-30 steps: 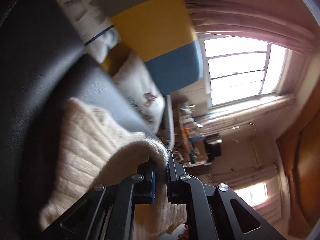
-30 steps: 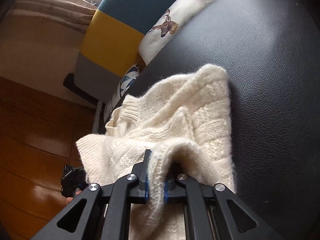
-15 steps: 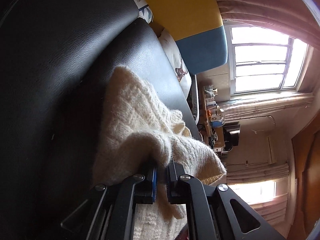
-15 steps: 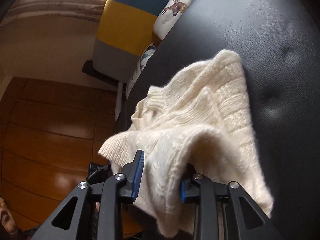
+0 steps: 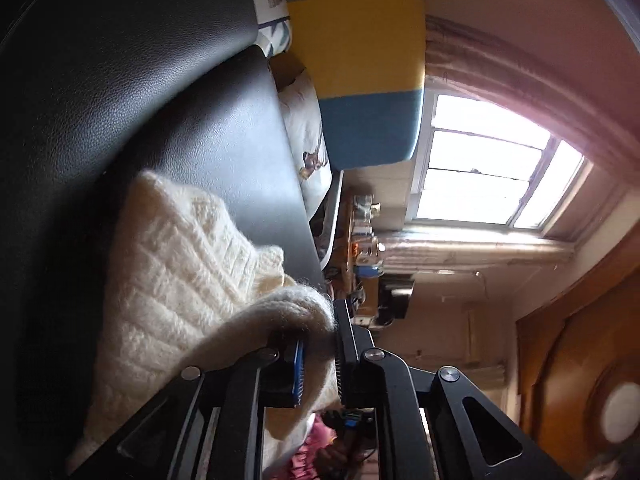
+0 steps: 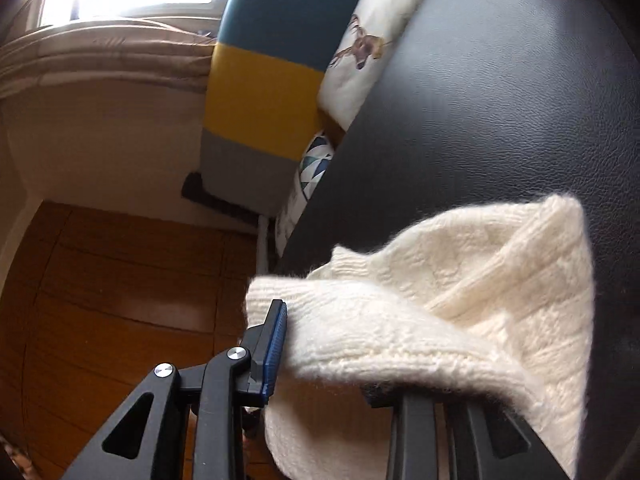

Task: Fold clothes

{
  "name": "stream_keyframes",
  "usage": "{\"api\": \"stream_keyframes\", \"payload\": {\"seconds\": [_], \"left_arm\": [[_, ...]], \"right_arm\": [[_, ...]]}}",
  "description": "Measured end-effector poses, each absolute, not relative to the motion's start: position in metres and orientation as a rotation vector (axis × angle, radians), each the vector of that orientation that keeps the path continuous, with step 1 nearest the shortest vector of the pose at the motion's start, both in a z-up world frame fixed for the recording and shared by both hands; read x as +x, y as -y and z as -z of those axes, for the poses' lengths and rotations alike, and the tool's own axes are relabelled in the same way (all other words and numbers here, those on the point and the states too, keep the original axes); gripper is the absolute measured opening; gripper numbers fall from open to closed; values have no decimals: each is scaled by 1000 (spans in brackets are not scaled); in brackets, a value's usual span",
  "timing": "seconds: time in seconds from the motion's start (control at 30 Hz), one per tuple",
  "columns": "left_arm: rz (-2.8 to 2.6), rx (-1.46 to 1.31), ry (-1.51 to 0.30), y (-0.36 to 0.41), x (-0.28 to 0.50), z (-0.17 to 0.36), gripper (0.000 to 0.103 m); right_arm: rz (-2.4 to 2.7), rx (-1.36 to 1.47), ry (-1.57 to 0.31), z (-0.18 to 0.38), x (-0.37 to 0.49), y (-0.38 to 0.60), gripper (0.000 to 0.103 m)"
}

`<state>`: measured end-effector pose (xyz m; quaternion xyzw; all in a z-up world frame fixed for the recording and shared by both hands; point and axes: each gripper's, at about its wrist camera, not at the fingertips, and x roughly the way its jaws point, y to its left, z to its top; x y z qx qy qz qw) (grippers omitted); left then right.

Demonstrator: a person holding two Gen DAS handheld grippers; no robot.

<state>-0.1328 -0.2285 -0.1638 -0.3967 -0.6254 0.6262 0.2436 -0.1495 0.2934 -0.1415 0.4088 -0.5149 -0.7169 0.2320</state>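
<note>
A cream knitted sweater [image 5: 180,280] lies bunched on a black leather seat [image 5: 120,80]. My left gripper [image 5: 318,356] is shut on a thick fold of the sweater's edge, with the wool bulging over its fingers. In the right wrist view the sweater [image 6: 460,300] drapes over my right gripper [image 6: 324,360]. Its jaws stand wide apart. The left finger [image 6: 274,344] shows, and the right finger is mostly hidden under the wool. The sweater rests loosely between and over them.
A yellow, blue and grey cushion [image 6: 264,88] and a white deer-print pillow [image 6: 360,52] sit beyond the black seat [image 6: 500,100]. Wooden floor [image 6: 120,300] lies past the seat's edge. A bright window [image 5: 488,168] and a cluttered shelf [image 5: 364,248] are behind.
My right gripper has opened wide, letting go of the sweater fold, which now drapes over it. My left gripper has stayed shut on the sweater while the view swung.
</note>
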Motion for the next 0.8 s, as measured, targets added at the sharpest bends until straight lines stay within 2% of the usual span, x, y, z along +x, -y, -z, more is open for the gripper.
{"api": "stream_keyframes", "payload": {"seconds": [0.1,0.23,0.27,0.43,0.5,0.63,0.7,0.8], "left_arm": [[-1696,-1138,1792,234,-145,178,19],[-1622,-1124,1875,245,-149,187,40],[-1629,-1109,1884,250,-148,186,42],[-1805,-1107,1811,276,-138,169,53],[-1970,-1161,1672,281,-132,157,54],[-2265,-1281,1234,267,-120,137,54],[-2317,-1314,1052,255,-114,133,54],[-2285,-1339,947,239,-110,136,54]], "right_arm": [[1984,1108,1434,147,-148,-300,32],[1998,1096,1448,153,-145,-303,30],[2002,1096,1441,153,-144,-302,30],[2133,1093,1251,127,-129,-288,32],[2199,1098,1120,116,-119,-278,33],[2317,1165,846,114,-99,-250,33],[2337,1177,813,121,-92,-247,32],[2363,1155,808,130,-82,-249,30]]}}
